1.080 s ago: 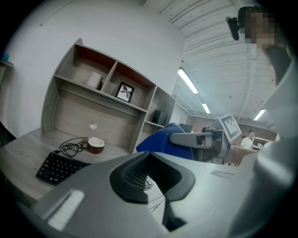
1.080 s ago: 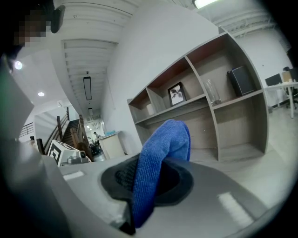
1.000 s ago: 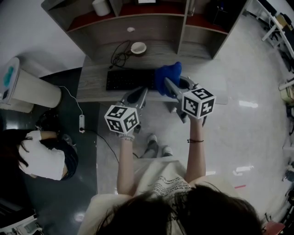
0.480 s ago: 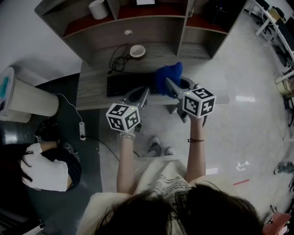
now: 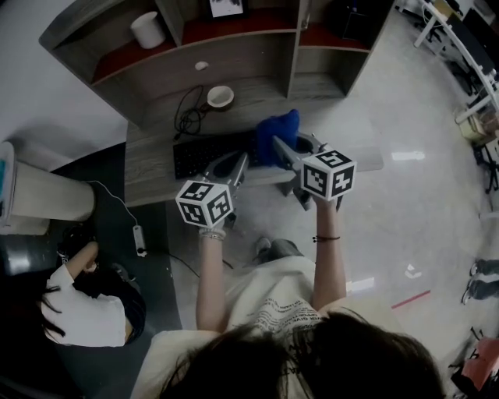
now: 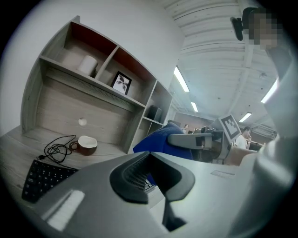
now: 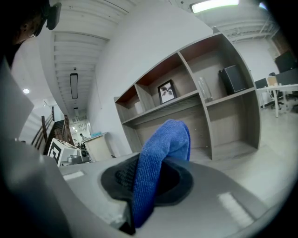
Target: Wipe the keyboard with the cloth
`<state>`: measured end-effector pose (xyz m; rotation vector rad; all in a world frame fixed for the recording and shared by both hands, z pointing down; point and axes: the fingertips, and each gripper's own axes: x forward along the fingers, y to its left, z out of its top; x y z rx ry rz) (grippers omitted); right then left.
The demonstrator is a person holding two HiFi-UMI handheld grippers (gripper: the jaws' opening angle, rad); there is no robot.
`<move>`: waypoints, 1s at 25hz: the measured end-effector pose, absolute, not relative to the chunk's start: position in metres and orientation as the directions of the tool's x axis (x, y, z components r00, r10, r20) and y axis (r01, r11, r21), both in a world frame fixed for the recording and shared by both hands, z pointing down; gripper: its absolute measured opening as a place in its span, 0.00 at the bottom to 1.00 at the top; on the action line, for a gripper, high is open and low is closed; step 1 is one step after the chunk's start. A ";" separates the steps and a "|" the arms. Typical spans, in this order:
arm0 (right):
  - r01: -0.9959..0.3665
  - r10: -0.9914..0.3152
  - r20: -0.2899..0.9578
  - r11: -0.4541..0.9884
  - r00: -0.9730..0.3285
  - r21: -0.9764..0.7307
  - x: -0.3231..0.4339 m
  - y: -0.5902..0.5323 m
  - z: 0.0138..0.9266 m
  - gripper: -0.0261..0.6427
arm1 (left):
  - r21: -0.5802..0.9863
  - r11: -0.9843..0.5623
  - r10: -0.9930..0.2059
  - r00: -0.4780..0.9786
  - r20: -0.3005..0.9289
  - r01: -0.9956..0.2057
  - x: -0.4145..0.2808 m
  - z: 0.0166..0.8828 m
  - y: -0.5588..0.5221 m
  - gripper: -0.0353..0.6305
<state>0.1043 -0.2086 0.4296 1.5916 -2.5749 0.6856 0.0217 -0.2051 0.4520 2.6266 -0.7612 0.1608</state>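
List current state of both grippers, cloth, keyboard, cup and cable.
left gripper: shut, empty.
right gripper: shut on the cloth.
cloth: bunched, pinched between the jaws, free end sticking out past them.
keyboard: flat on the desk, right end hidden by the cloth.
cup: upright on the desk.
cable: loosely tangled beside the cup.

Beyond left claw (image 5: 238,162): cup (image 5: 220,97) on desk (image 5: 148,167), black cable (image 5: 187,117) coiled just left of it; framed photo (image 5: 224,8) on shelf (image 5: 242,30) above
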 end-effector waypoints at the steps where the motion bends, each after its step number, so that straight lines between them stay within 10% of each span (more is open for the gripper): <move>1: -0.860 -0.843 0.261 0.372 -0.470 -0.348 0.106 -0.209 0.431 0.13 | 0.347 -0.772 -0.487 0.846 0.217 -0.533 0.023 0.452 -0.206 0.06; 25: -0.892 -0.824 0.374 0.312 -0.426 -0.327 0.185 -0.250 0.464 0.13 | 0.407 -0.745 -0.456 0.849 0.268 -0.528 0.094 0.479 -0.240 0.06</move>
